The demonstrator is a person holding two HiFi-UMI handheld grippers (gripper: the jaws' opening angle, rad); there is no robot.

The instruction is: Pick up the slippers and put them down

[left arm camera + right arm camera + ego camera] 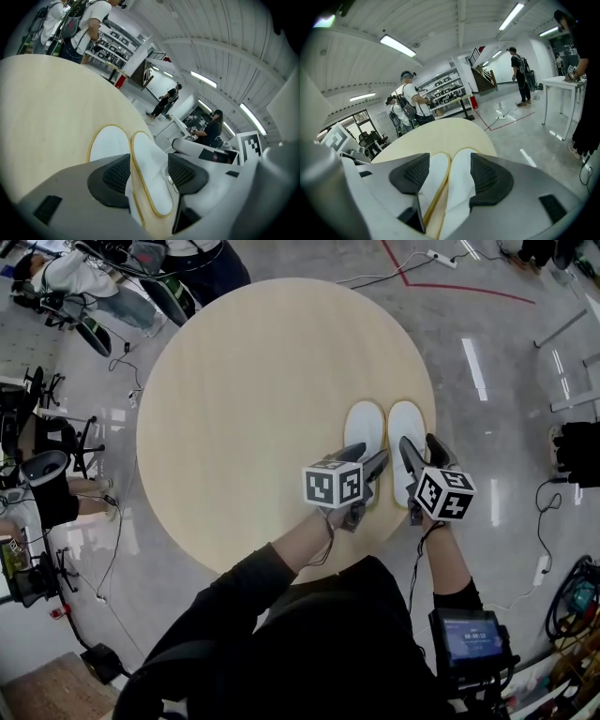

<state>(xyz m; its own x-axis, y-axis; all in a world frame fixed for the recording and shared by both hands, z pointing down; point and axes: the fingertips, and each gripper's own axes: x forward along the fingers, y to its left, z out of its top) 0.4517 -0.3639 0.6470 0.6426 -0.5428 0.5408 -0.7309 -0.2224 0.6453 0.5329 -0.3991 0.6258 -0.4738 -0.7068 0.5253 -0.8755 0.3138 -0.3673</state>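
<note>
Two white slippers with tan edging lie side by side, soles down, on the round wooden table (244, 381) near its right front edge: the left slipper (364, 426) and the right slipper (408, 420). My left gripper (367, 459) hovers over the heel of the left slipper, jaws open and holding nothing. My right gripper (422, 450) hovers over the heel of the right one, also open. In the left gripper view the slippers (149, 157) show past the spread pads (116, 174). The right gripper view shows both slippers (461, 171) between its pads (487, 177).
The table edge runs just right of and in front of the slippers. People with backpacks (141, 277) and office chairs (42, 465) are at the far left. Cables and a red tape line (450, 282) cross the floor. A device with a blue screen (472, 638) hangs at the person's waist.
</note>
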